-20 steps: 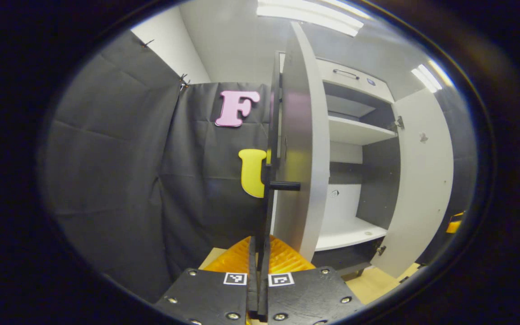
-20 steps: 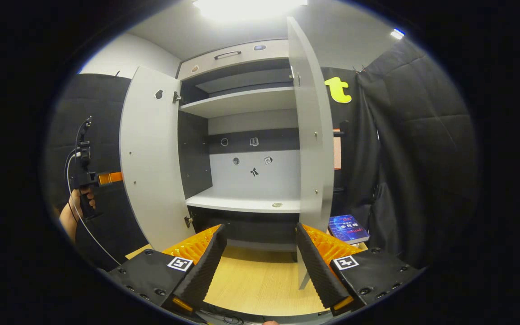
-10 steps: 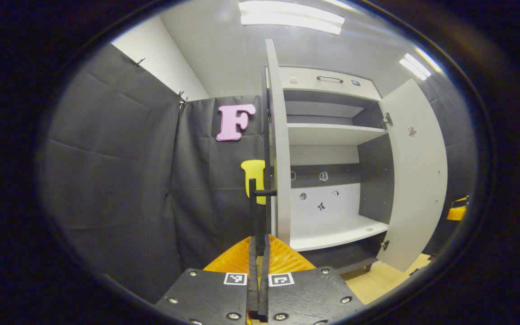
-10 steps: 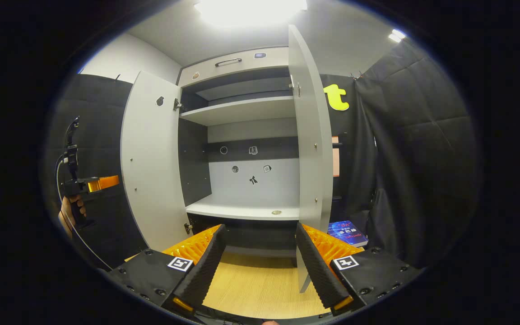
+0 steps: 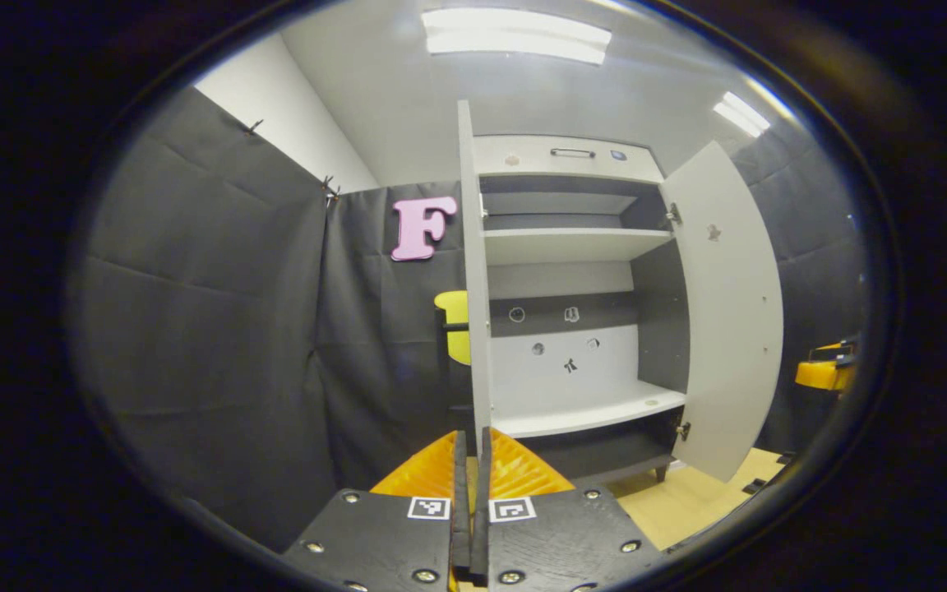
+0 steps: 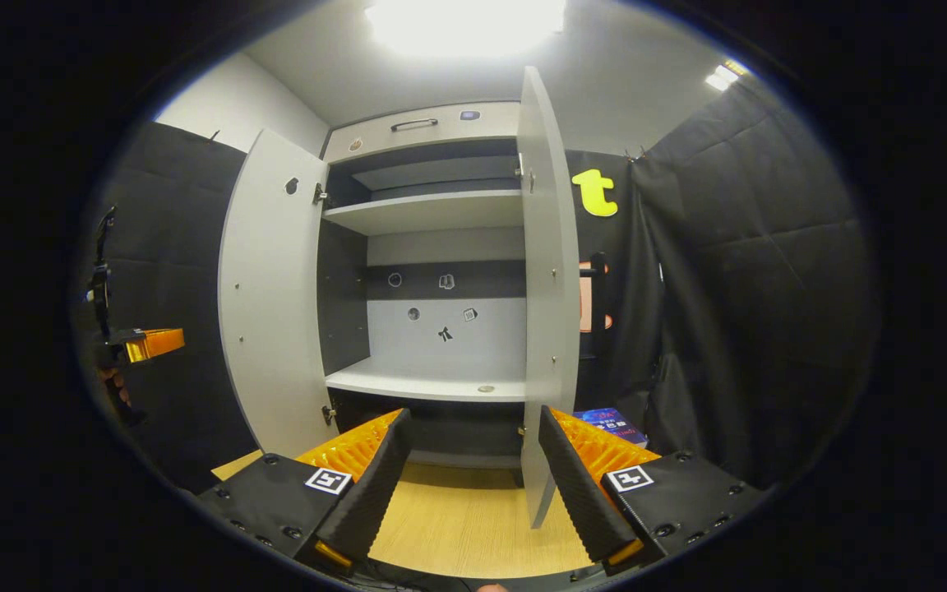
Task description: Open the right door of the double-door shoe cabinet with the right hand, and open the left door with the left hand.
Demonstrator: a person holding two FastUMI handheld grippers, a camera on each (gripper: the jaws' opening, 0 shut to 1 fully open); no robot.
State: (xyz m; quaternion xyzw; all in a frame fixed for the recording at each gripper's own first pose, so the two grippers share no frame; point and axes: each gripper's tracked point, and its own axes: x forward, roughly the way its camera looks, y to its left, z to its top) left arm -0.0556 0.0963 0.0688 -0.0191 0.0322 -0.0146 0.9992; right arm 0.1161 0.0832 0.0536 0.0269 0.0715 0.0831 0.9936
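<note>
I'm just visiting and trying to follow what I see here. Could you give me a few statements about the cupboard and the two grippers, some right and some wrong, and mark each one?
1. Both cabinet doors stand open. True: the left door and right door are swung out.
2. The right gripper is clamped on a door. False: its fingers are spread, holding nothing.
3. The left gripper has its fingers together. True.
4. Shoes fill the lower shelf. False: only one small round thing lies there.
5. A book lies beside the cabinet. True.
</note>
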